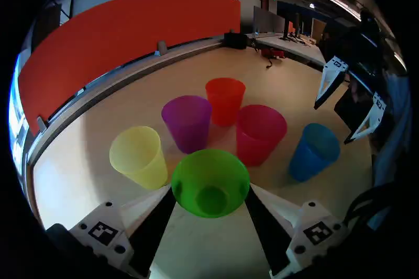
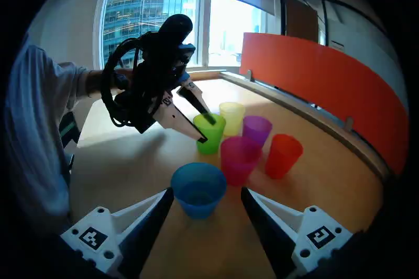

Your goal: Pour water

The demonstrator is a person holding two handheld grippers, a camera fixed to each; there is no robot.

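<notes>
A green cup (image 1: 210,182) stands nearest in the left gripper view, with my left gripper (image 1: 210,191) shut on it, a fingertip against each side. The right gripper view shows the same hold on the green cup (image 2: 209,133) by the left gripper (image 2: 207,129). Just beyond my right gripper (image 2: 207,193) a blue cup (image 2: 199,189) stands on the table; the fingers are open on either side of it, with a gap on the right. From the left gripper view, the right gripper (image 1: 331,124) hangs a little beyond the blue cup (image 1: 314,151).
Yellow (image 1: 139,156), purple (image 1: 187,122), orange (image 1: 225,100) and pink (image 1: 259,133) cups stand clustered on the wooden table (image 1: 78,174). An orange divider (image 1: 120,33) runs along the table's far edge. A person's sleeve (image 2: 31,137) is at the left of the right gripper view.
</notes>
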